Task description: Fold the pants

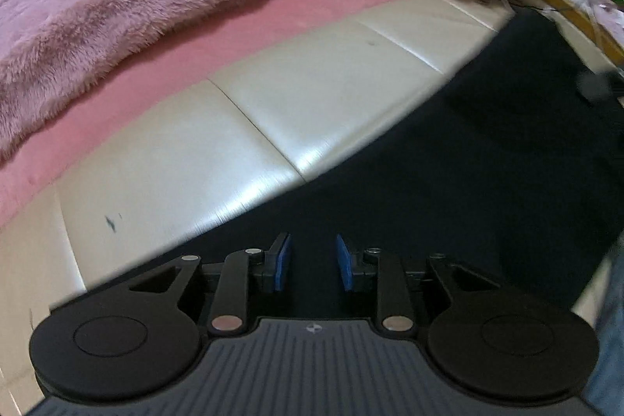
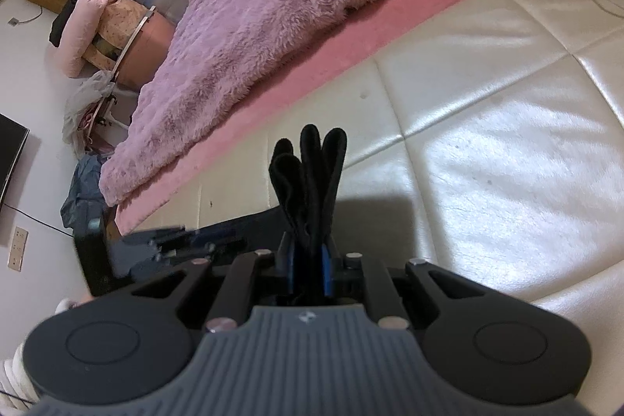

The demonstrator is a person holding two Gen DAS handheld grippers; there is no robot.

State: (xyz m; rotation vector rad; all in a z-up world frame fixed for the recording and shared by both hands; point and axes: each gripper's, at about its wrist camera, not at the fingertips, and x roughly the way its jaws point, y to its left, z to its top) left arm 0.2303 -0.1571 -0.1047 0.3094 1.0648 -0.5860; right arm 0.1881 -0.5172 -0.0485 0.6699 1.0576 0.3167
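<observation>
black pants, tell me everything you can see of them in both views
The black pants are plain dark cloth, soft and matte. In the right wrist view the right tongs are shut on a bunched edge, several folded layers poking up past the blue pads. In the left wrist view the rest spreads as a broad dark sheet over the white quilted surface, with the left tongs above it, pads apart with a clear gap; whether they touch the cloth cannot be told. No seams or pockets can be made out.
</observation>
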